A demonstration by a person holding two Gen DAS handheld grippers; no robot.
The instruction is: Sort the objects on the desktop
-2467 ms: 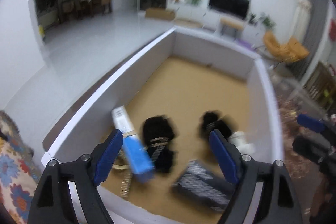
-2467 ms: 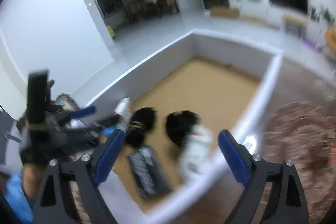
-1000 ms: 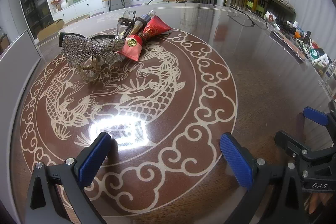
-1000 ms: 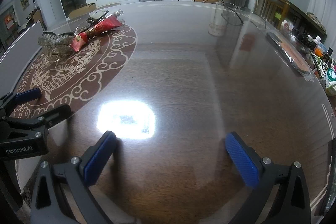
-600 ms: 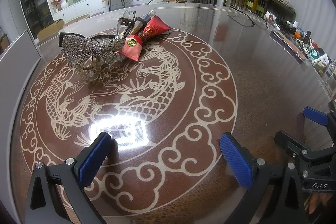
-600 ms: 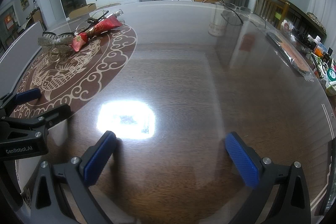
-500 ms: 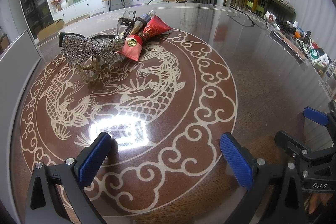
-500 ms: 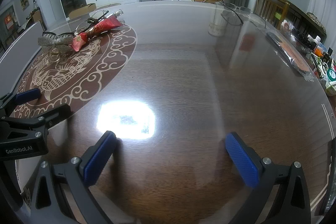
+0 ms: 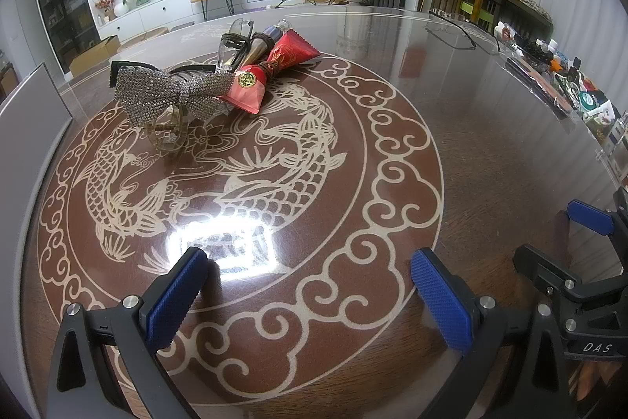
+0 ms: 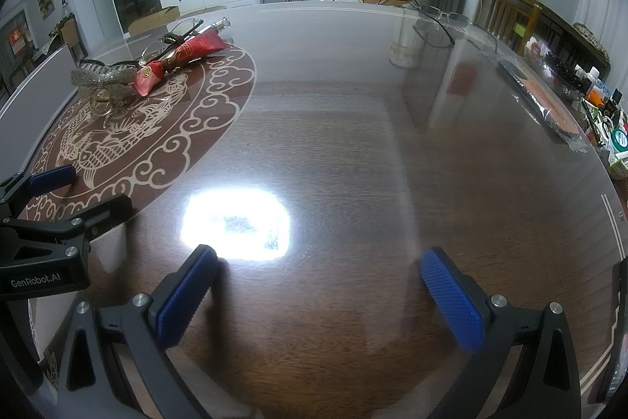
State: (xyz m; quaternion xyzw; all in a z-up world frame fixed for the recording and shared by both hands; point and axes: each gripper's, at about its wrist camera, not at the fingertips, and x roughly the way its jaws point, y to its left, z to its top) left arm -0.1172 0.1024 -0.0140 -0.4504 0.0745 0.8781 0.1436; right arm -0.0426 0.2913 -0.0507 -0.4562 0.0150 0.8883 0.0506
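Your left gripper [image 9: 310, 291] hangs low over the glossy wooden table [image 9: 490, 152] with its jaws spread wide and nothing between them; your right gripper [image 10: 320, 293] is just beside it, equally spread and empty. The things to sort sit in one small heap at the far side of the round carp inlay [image 9: 243, 175]: a rhinestone bow clip [image 9: 165, 93] lies nearest you, a red foil pouch [image 9: 271, 73] touches its right end, and clear glasses [image 9: 235, 38] with a dark tube [image 9: 267, 40] lie tangled behind it. Between your left jaws and the heap lies only bare inlay and a bright glare patch [image 9: 223, 246]. A white box wall [image 9: 27, 128] stands along the left edge, and a second pair of glasses [image 10: 439, 22] rests well apart near the far rim
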